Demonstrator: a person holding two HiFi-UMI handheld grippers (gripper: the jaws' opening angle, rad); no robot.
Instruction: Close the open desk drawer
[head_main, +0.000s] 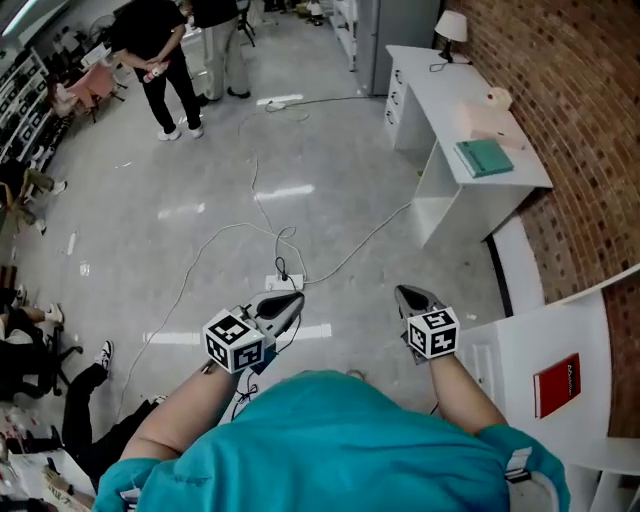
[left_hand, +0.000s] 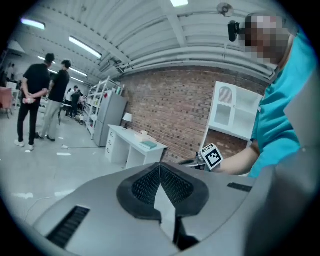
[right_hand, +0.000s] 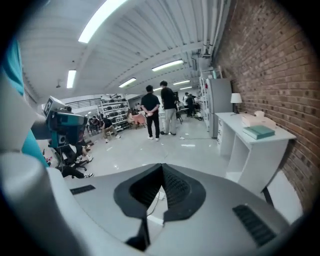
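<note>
The left gripper (head_main: 285, 303) and right gripper (head_main: 412, 297) hang over the glossy grey floor (head_main: 200, 200), each with its jaws pressed together on nothing. The white desk (head_main: 440, 75) stands well apart against the brick wall, its drawer stack (head_main: 396, 98) at the far end; whether a drawer is open cannot be told. A teal book (head_main: 485, 157) lies on the tabletop. Nearer, a red book (head_main: 556, 385) bears white print too small to read.

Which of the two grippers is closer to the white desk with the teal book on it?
Right. The right gripper is on the side toward the desk, though well short of it; the left gripper is farther off, to the other side.
</note>
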